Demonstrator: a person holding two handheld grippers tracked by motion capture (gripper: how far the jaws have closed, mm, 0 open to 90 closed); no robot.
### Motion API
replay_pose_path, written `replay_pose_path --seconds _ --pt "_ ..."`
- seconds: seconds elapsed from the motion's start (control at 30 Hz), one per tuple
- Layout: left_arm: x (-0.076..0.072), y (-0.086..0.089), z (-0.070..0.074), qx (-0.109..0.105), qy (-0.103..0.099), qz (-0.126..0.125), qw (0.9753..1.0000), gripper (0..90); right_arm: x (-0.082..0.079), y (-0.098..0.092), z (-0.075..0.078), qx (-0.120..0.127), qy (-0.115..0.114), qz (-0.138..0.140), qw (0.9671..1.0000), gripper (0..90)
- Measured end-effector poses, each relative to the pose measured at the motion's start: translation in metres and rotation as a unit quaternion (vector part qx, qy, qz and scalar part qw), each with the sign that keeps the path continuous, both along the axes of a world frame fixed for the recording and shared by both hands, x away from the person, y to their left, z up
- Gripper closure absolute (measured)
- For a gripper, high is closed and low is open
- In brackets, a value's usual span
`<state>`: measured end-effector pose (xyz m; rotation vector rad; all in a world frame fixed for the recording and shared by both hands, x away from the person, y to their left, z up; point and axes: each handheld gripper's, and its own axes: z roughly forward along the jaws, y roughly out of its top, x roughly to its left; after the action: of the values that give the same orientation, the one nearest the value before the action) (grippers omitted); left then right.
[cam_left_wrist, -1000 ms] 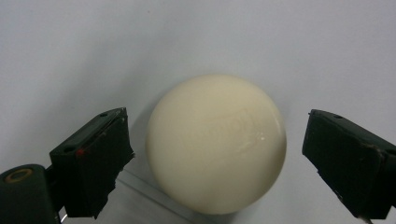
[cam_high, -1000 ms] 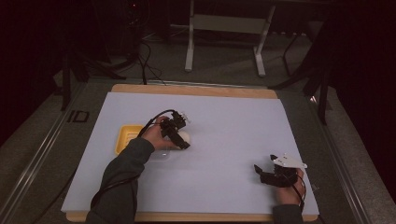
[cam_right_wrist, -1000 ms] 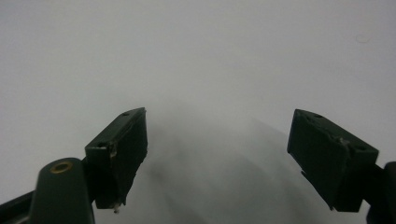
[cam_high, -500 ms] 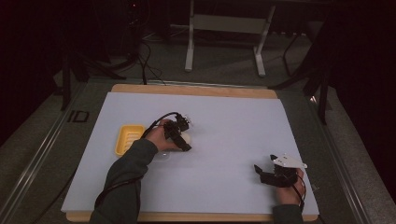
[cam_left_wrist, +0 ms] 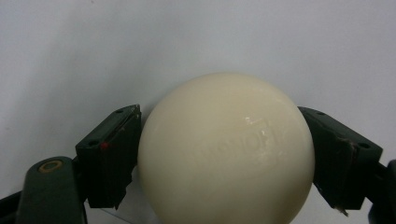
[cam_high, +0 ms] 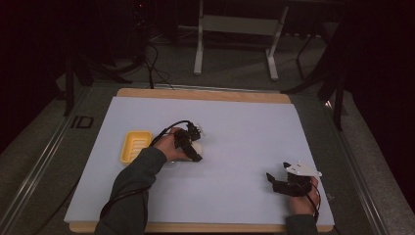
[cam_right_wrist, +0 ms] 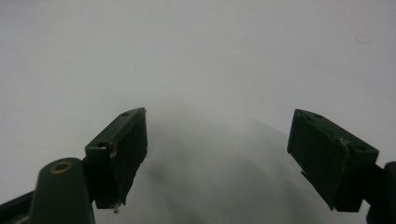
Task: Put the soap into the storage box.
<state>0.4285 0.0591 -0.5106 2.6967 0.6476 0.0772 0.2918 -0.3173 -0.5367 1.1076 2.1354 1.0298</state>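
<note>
The left claw [cam_left_wrist: 224,154] grips a cream ball [cam_left_wrist: 226,149] across its widest part, low over the bench [cam_high: 235,127] just right of the yellow tray [cam_high: 135,145]. The ball looks hard, glossy and slippery, likely dense; only a hold across its middle seems secure. The right claw [cam_right_wrist: 238,154] stands released and unladen at the near right.

Your left black two-jaw gripper [cam_left_wrist: 219,154] has square dark-green pads with screw holes, a red dot on one, and a brass rivet beside it. Your right black two-jaw gripper [cam_high: 275,180] carries a grey three-cornered plate. Grey-green sleeves [cam_high: 132,181] cover your forearms; black cables trail behind.
</note>
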Motion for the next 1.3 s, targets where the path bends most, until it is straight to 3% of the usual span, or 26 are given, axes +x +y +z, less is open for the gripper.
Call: replay_pose_path --seconds 0.4,0.53,0.6,0.63,0.7,0.87,1.3 --pt "-0.002 -0.005 0.004 0.053 0.009 -0.018 0.9984 23.3 0.0 0.0 0.0 -0.001 0.0 0.0 1.0 20.0" --pt "-0.003 -0.007 0.006 0.076 0.018 -0.026 0.9966 23.6 0.0 0.0 0.0 -0.001 0.0 0.0 1.0 20.0" --pt "-0.003 -0.007 0.006 0.076 0.018 -0.026 0.9966 23.6 0.0 0.0 0.0 -0.001 0.0 0.0 1.0 20.0" --pt "-0.005 -0.008 0.007 0.092 0.025 -0.043 0.9945 23.8 0.0 0.0 0.0 -0.001 0.001 0.0 1.0 20.0" --pt "-0.006 -0.008 0.008 0.097 0.027 -0.047 0.9938 23.9 0.0 0.0 0.0 -0.001 0.001 0.001 1.0 20.0" --pt "-0.008 -0.008 0.01 0.103 0.023 -0.052 0.9931 24.0 0.0 0.0 0.0 -0.001 0.001 0.001 1.0 20.0" --pt "-0.011 0.0 0.027 0.082 0.013 -0.049 0.9954 24.0 0.0 0.0 0.0 0.0 0.0 0.001 1.0 20.0"
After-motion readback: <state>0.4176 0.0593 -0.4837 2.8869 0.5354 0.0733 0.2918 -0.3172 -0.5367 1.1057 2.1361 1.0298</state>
